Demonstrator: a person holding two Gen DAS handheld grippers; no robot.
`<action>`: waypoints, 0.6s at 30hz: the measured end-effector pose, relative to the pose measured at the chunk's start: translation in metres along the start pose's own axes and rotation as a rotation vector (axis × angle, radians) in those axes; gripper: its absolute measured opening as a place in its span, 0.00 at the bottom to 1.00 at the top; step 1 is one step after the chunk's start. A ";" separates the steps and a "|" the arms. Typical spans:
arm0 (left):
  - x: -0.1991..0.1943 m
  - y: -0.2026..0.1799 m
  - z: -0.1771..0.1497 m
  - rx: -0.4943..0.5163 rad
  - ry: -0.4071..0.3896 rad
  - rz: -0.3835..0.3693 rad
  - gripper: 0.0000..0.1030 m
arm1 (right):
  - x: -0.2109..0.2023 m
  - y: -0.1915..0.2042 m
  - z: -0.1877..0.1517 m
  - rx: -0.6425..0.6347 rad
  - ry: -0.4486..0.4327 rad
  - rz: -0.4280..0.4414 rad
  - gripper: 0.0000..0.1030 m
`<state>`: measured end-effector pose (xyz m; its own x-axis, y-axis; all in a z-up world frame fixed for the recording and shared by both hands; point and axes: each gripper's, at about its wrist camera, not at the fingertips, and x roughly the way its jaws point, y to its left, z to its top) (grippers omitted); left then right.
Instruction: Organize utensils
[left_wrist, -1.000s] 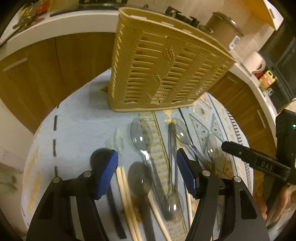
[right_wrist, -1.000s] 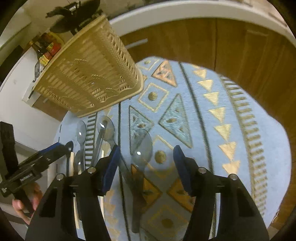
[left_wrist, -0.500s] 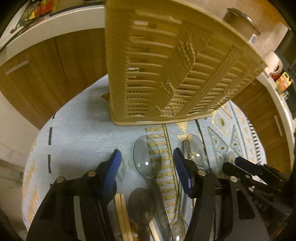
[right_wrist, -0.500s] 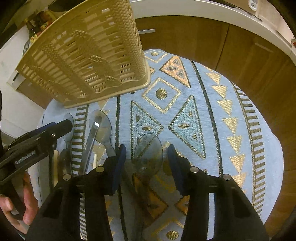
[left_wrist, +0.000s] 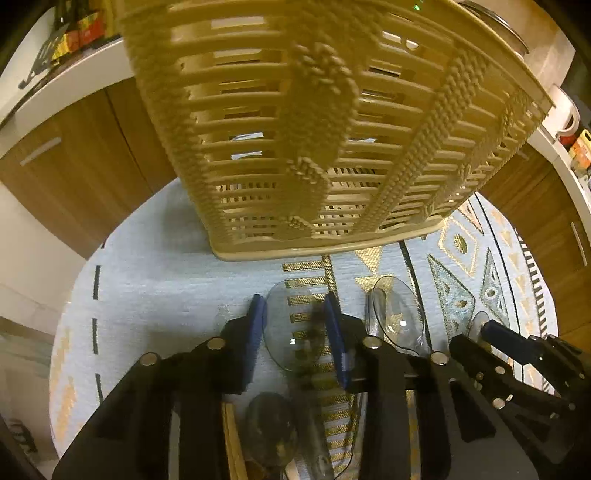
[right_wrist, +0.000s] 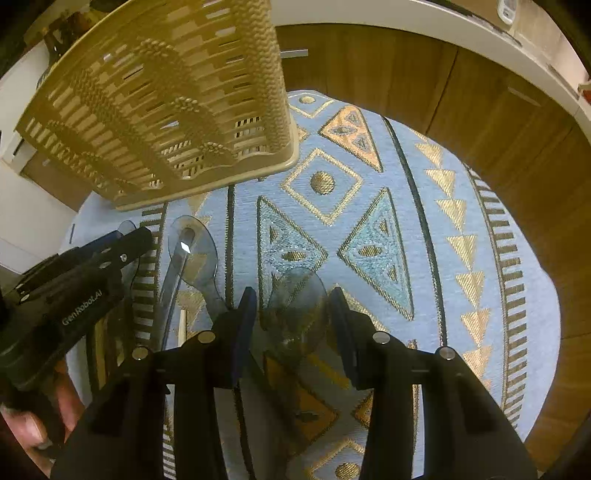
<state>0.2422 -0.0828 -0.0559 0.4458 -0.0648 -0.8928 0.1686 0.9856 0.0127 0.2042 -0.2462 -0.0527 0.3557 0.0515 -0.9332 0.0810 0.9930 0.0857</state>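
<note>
A beige slatted plastic basket (left_wrist: 332, 129) stands at the far side of the patterned cloth; it also shows in the right wrist view (right_wrist: 166, 99). Clear plastic spoons lie on the cloth in front of it. My left gripper (left_wrist: 295, 332) is open, its blue pads either side of one clear spoon's bowl (left_wrist: 291, 325). My right gripper (right_wrist: 295, 325) is open around the bowl of another clear spoon (right_wrist: 299, 306). Between them lie a third clear spoon (right_wrist: 195, 251) and metal tongs (right_wrist: 177, 269).
The round table has a light-blue cloth with gold triangles (right_wrist: 388, 221). Wooden chopsticks (left_wrist: 232, 439) and a dark spoon (left_wrist: 269, 424) lie under my left gripper. Wooden cabinets (right_wrist: 480, 110) and a white counter (left_wrist: 74, 74) surround the table.
Both grippers have moved forward toward the basket and lower over the spoons. Each now has a spoon bowl between its pads, and the jaws have narrowed somewhat.
</note>
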 end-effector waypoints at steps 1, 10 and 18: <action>-0.001 -0.002 -0.001 0.002 -0.002 0.006 0.30 | 0.001 0.003 0.001 -0.014 -0.005 -0.022 0.29; -0.049 -0.007 -0.021 0.031 -0.103 -0.083 0.29 | -0.017 -0.001 -0.012 -0.050 -0.110 0.022 0.29; -0.142 0.017 -0.044 0.036 -0.396 -0.239 0.29 | -0.077 -0.018 -0.038 -0.081 -0.340 0.105 0.29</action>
<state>0.1432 -0.0504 0.0515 0.6911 -0.3507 -0.6320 0.3347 0.9303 -0.1503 0.1398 -0.2639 0.0042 0.6488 0.1287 -0.7500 -0.0416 0.9901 0.1340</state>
